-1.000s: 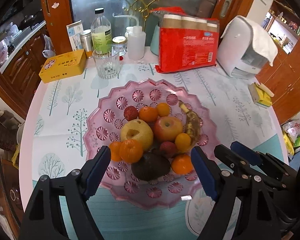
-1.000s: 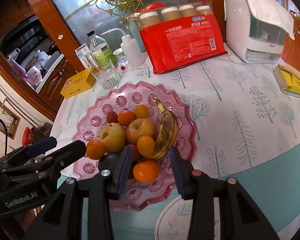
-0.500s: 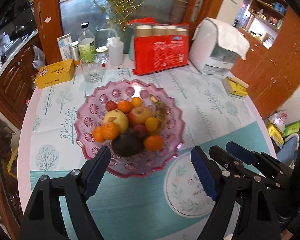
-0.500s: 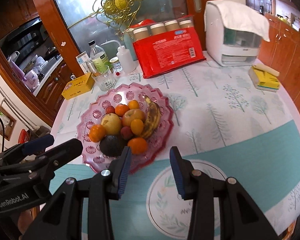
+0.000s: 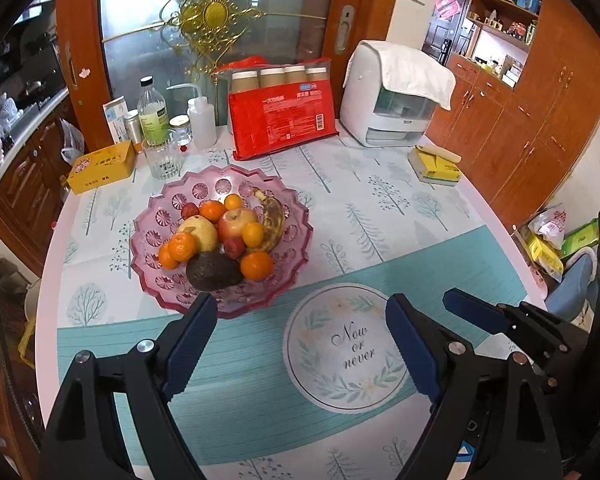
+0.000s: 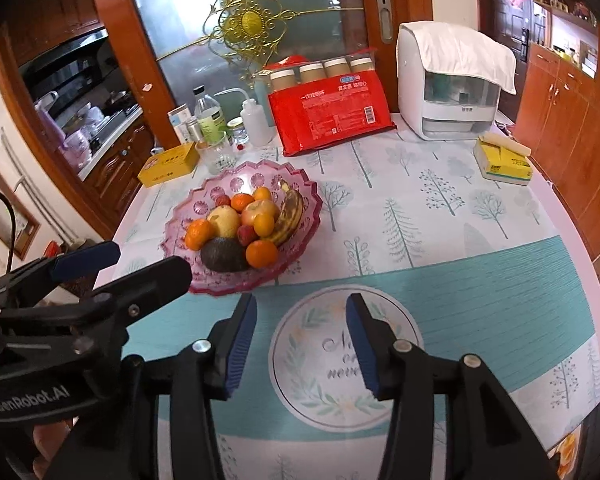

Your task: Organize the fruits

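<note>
Pink glass bowl (image 5: 156, 280) sits at the 10 o'clock side of a round table (image 5: 400, 208) in the left wrist view, heaped with fruit. Going left to right through the pile: two mandarins (image 5: 178, 248) at 9 o'clock, a yellow pear (image 5: 200, 232) beside them, a dark avocado (image 5: 214, 272) at 6 o'clock touching the pear, a red-yellow apple (image 5: 236, 224) at the centre, another mandarin (image 5: 256, 266) just right of the avocado, and a browned banana (image 5: 274, 220) curving along the 3 o'clock side.

Behind the bowl stand a yellow box (image 5: 102, 166), a drinking glass (image 5: 162, 158), a red pack of paper cups (image 5: 282, 118) and a white appliance (image 5: 392, 100) draped with a cloth.

Both tools hang above the teal strip of tablecloth (image 5: 260, 392), apart from the bowl. The left gripper (image 5: 298, 340) has its blue pads spread wide with nothing between them. The right gripper (image 6: 302, 340) is also parted and empty, its opening narrower, over a round printed emblem (image 6: 308, 380).
</note>
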